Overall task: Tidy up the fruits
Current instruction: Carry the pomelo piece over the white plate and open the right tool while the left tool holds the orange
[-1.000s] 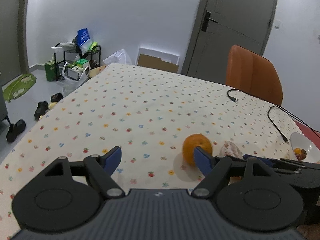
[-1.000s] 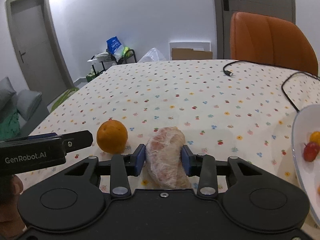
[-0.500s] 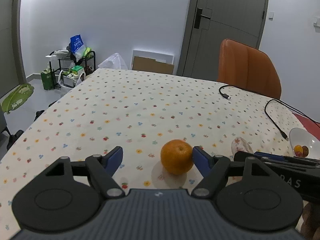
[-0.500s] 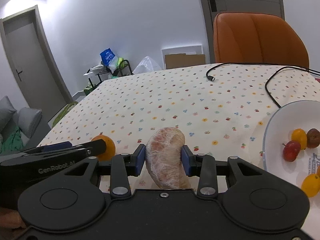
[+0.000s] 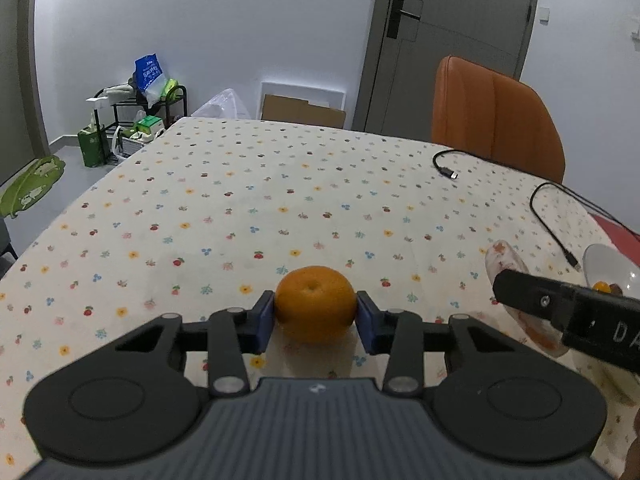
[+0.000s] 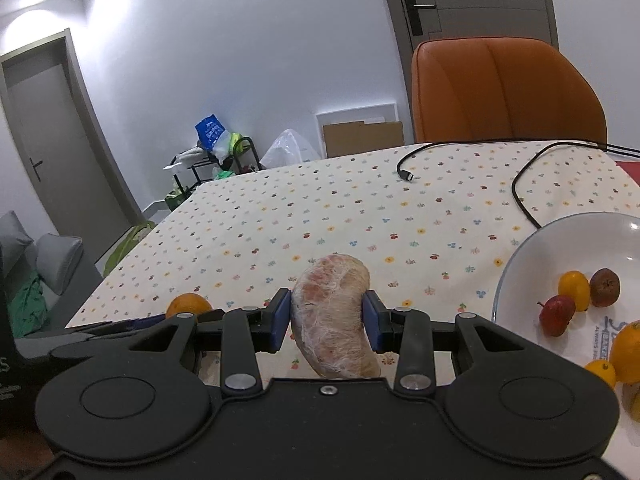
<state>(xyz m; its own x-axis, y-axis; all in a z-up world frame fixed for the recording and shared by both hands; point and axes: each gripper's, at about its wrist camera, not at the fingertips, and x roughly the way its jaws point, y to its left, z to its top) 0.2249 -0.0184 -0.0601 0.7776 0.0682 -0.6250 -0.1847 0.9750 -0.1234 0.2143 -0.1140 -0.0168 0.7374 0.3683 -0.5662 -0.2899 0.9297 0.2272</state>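
Floral-printed cloth covers the surface point(image 5: 248, 200), dotted with small fruit and flower motifs, and an orange leather chair point(image 6: 504, 92) stands at its far edge. Toward the right side sits a white bowl point(image 6: 532, 248) holding a few small fruits: a yellow one, a brown one, a red one, and oranges at the frame's edge. Two black cables point(image 6: 520, 192) trail across the cloth beyond the bowl. Left hand-held gripper point(image 5: 315, 318) has its blue pads pressed against both sides of an orange point(image 5: 315, 304), which sits low over the cloth near the front edge; whether it touches the cloth I cannot tell. Right hand-held gripper point(image 6: 327, 318) is clamped on a peeled pomelo segment point(image 6: 334, 312), pinkish under white membrane, held upright and just left of the bowl's rim. From the right wrist view the orange shows only partly behind the left tool, well apart from the bowl.
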